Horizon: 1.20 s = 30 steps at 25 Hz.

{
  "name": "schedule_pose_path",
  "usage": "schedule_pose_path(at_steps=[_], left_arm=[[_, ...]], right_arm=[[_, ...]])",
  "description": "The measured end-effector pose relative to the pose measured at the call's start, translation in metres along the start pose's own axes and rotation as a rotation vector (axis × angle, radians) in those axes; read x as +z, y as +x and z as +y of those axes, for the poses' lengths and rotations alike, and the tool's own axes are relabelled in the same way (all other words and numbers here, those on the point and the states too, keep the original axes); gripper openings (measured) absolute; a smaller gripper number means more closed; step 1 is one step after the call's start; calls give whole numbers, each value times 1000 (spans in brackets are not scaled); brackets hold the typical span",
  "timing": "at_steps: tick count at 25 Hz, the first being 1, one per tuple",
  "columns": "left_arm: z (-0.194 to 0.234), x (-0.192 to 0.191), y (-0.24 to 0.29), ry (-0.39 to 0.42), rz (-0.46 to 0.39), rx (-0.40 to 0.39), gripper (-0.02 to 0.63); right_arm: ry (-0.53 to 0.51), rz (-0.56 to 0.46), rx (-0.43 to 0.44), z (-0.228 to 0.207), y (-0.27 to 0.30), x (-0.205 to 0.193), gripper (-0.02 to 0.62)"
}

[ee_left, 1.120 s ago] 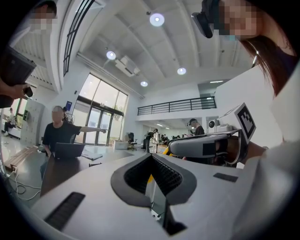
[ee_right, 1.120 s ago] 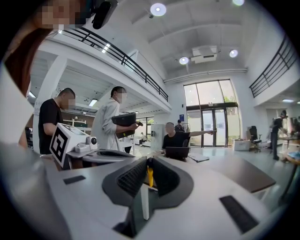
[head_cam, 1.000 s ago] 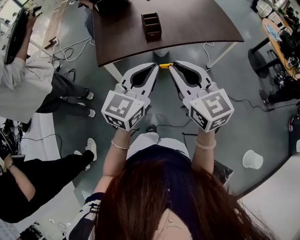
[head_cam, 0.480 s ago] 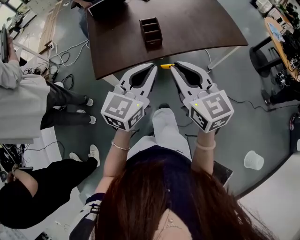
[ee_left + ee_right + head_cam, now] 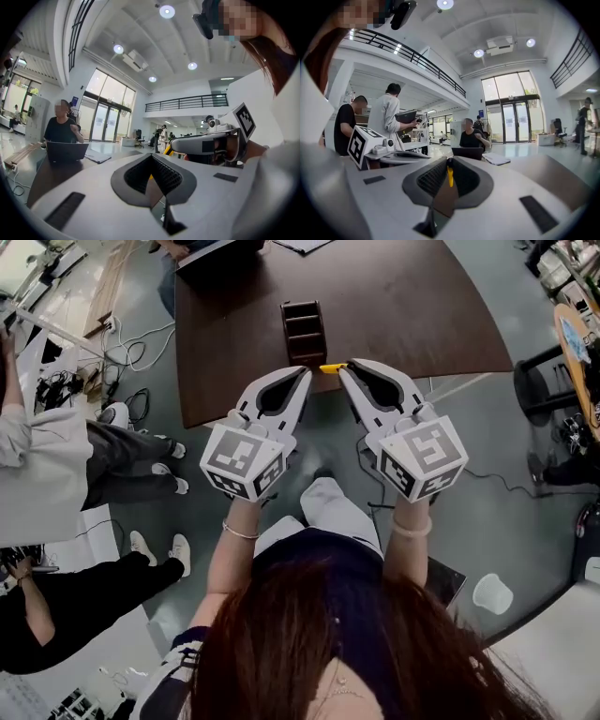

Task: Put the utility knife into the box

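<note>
A yellow utility knife (image 5: 332, 367) sticks out leftward from the tips of my right gripper (image 5: 346, 365), which is shut on it. In the right gripper view the knife (image 5: 450, 176) shows as a thin yellow strip between the closed jaws. My left gripper (image 5: 307, 371) is shut with nothing in it, level with the right one and just left of the knife. The dark brown box (image 5: 303, 328), with open compartments, stands on the dark table (image 5: 412, 306) just beyond both grippers. From the left gripper view, the right gripper (image 5: 206, 145) appears at the right with the knife's yellow end (image 5: 167, 148).
A laptop (image 5: 220, 253) and papers (image 5: 300, 245) lie at the table's far edge, where a person sits (image 5: 469, 137). People stand at the left (image 5: 56, 456). Cables (image 5: 122, 334) run over the floor. A white cup (image 5: 492, 592) sits on the floor at the lower right.
The table and box have come nearer to both grippers. The gripper tips and knife, earlier over the floor, now hang over the table's near edge. Both grippers stay shut.
</note>
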<state>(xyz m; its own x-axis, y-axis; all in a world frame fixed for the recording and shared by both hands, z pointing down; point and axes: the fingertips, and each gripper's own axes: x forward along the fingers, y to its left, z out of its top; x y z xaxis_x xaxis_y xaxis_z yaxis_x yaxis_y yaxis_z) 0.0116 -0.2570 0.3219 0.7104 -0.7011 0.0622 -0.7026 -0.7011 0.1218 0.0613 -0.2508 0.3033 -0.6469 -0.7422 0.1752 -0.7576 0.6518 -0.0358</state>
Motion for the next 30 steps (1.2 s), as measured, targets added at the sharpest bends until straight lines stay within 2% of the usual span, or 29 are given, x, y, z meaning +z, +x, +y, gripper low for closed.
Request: schedule_pose_path(at_steps=[8, 16, 21, 30], left_arm=[[38, 4, 42, -7, -14, 80, -8], [70, 0, 61, -31, 0, 99, -8], [86, -16, 74, -35, 22, 100, -8], [109, -62, 86, -140, 65, 109, -8]], right_arm=[[3, 14, 79, -43, 44, 0, 49], [13, 40, 90, -60, 75, -2, 49], [54, 65, 81, -73, 97, -21, 49], [128, 139, 64, -90, 136, -82, 49]])
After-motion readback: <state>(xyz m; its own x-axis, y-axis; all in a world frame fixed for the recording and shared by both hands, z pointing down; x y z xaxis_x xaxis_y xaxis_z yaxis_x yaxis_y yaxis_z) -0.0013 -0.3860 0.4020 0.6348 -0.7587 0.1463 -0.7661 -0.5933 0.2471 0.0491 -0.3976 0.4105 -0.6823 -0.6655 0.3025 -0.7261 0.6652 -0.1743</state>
